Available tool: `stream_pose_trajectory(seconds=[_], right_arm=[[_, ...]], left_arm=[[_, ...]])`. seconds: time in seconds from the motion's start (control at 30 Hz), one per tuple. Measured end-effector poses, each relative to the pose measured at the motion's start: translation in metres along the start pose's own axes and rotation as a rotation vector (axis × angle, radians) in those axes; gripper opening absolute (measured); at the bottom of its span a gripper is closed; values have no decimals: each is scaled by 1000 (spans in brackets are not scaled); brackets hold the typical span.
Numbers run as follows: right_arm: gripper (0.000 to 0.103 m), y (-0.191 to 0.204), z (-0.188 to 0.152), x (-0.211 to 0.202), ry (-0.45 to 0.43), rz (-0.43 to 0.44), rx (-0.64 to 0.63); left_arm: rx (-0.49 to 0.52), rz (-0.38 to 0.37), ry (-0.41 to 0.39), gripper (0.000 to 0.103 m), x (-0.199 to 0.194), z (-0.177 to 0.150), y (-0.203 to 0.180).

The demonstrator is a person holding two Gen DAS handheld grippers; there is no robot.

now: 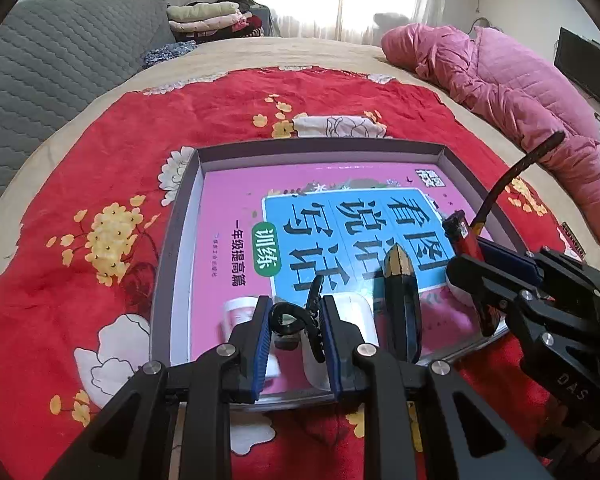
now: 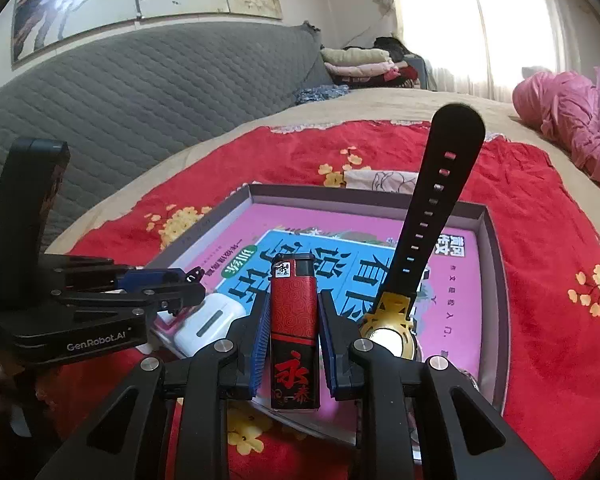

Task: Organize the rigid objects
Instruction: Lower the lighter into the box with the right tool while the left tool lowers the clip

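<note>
A black plastic hair claw clip [image 1: 296,320] is being gripped by the left gripper [image 1: 296,332] and a red-and-black lighter [image 2: 294,320] by the right gripper [image 2: 294,336], both over the shallow grey cardboard box [image 1: 320,148]; neither is being released yet.

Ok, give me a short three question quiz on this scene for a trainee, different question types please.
1. True or false: the right hand-held gripper is shut on a red and black lighter.
2. What does the left hand-held gripper hold: A a black hair clip, B a white earbud case, C a watch?
3. Fill in: the pink book lies inside a shallow ____.

Key: 1 true; 2 A; 3 box.
</note>
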State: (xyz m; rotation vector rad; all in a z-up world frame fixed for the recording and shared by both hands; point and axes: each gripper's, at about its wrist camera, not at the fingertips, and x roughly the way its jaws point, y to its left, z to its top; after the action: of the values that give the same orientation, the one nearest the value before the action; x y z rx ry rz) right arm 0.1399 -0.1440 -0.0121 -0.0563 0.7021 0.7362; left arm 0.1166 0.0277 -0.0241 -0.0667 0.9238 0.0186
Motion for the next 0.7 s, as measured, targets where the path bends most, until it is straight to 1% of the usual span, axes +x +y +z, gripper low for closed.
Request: stream_pose_trajectory(seconds=[0.47,0.7], right_arm=[[24,4,-6,15,54,-30,-25],[24,0,-9,20,81,-32,-6]], left_arm=[[14,-6,2,24,1,-3,-5],[19,-7,1,24,1,-4,-8]])
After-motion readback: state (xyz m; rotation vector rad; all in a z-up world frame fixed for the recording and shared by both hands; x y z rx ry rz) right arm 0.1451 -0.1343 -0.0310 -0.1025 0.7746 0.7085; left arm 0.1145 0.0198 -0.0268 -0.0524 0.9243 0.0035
